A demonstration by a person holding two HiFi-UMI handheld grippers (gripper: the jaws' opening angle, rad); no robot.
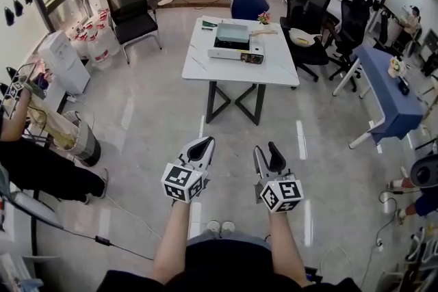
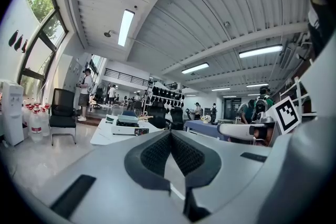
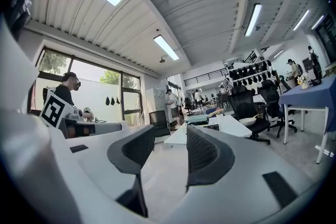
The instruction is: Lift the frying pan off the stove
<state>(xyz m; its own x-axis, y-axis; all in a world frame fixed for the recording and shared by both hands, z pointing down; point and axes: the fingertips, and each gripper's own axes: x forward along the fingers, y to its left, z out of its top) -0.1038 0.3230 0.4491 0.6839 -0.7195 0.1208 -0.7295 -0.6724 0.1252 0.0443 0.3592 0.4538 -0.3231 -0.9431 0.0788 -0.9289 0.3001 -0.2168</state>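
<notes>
A white table [image 1: 205, 65] stands a few steps ahead on the floor. On it sits a white stove [image 1: 236, 51], and on that a grey-green square pan [image 1: 233, 33] with a pale handle [image 1: 264, 31] pointing right. Both grippers hang low over the floor, far short of the table. My left gripper [image 1: 203, 145] is shut, its pads meeting with nothing between them [image 2: 169, 134]. My right gripper [image 1: 265, 150] is open and empty [image 3: 170, 134]. The stove [image 2: 126, 126] shows small and far in the left gripper view, and the table [image 3: 226, 126] in the right gripper view.
A black chair [image 1: 133, 10] stands left of the table and a blue chair [image 1: 250, 3] behind it. Black office chairs [image 1: 308, 17] and a blue-covered table [image 1: 383, 92] are to the right. A seated person [image 1: 41, 171], a bin [image 1: 85, 141] and floor cables [image 1: 102, 241] lie left.
</notes>
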